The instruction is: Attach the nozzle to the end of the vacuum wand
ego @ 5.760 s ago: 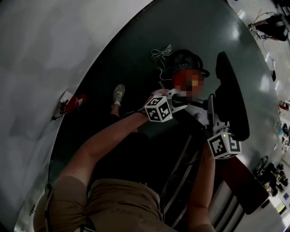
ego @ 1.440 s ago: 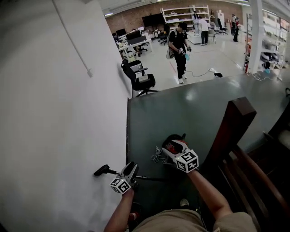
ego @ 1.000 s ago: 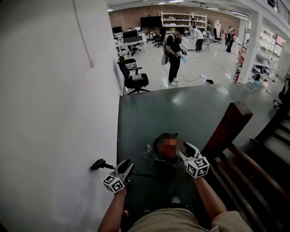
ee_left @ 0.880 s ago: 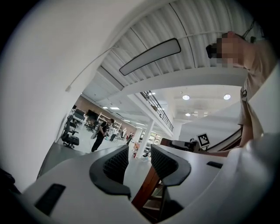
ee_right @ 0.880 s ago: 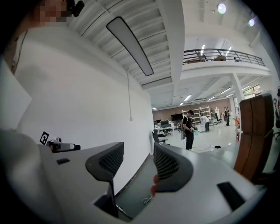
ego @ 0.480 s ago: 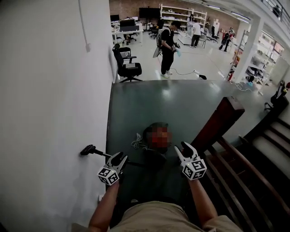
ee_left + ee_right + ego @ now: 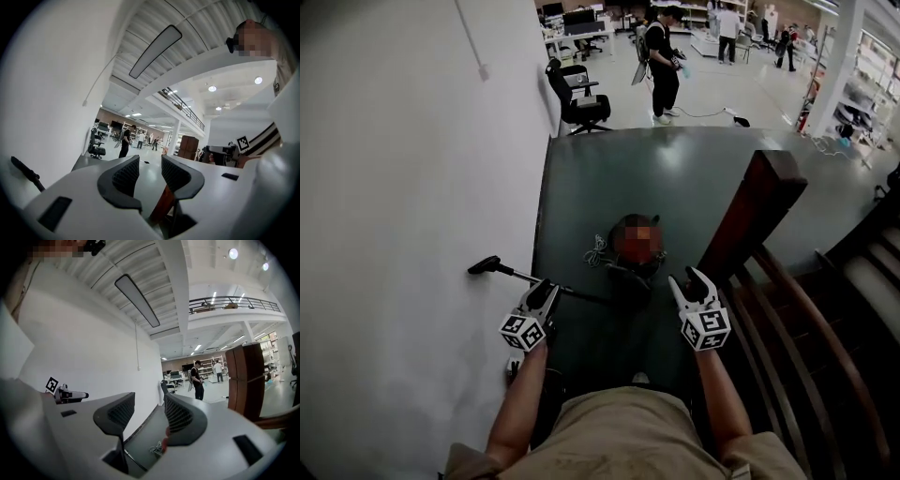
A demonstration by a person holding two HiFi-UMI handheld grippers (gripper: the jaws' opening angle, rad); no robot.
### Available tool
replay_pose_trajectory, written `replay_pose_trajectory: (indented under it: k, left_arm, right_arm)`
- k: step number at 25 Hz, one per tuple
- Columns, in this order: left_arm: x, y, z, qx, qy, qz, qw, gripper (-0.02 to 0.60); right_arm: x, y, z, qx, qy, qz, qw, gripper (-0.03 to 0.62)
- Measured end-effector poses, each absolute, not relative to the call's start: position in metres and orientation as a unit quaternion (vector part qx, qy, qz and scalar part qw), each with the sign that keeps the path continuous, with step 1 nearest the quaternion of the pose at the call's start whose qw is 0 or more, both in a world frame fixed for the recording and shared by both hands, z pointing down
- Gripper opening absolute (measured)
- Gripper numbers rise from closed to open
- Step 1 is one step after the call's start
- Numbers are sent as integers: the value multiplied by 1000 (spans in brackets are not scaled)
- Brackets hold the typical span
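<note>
No legible text, label, brand, number or sign anywhere in these views

Bright background, dim foreground (perhaps underexposed), fisheye-warped edges, dark corners

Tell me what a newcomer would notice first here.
The left gripper and right gripper are held low over the dark green floor, jaws apart and empty. Beyond them lies a vacuum cleaner, its thin wand running left to a black nozzle by the white wall. A brown wooden post rises at right.
</note>
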State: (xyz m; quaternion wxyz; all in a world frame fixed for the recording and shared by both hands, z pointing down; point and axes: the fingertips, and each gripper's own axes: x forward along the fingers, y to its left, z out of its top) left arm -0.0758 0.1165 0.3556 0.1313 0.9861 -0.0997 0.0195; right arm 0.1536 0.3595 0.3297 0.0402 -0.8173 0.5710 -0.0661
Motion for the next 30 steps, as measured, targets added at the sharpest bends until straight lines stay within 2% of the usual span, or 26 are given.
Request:
replay_pose_trajectory:
  k: [10,14,30]
  left_arm:
    - [-98,170,412,980,-114,72,148,153]
    - [-112,178,420,979,-112,85,147,153]
    - [-133,178,427,976,-118,78,168,153]
  right_arm:
    - [140,385,400,-797,587,-135,37,221]
    - [128,387,426,-805,570,-164,6,216]
    - [103,373,425,-795,588,-146,-22,175]
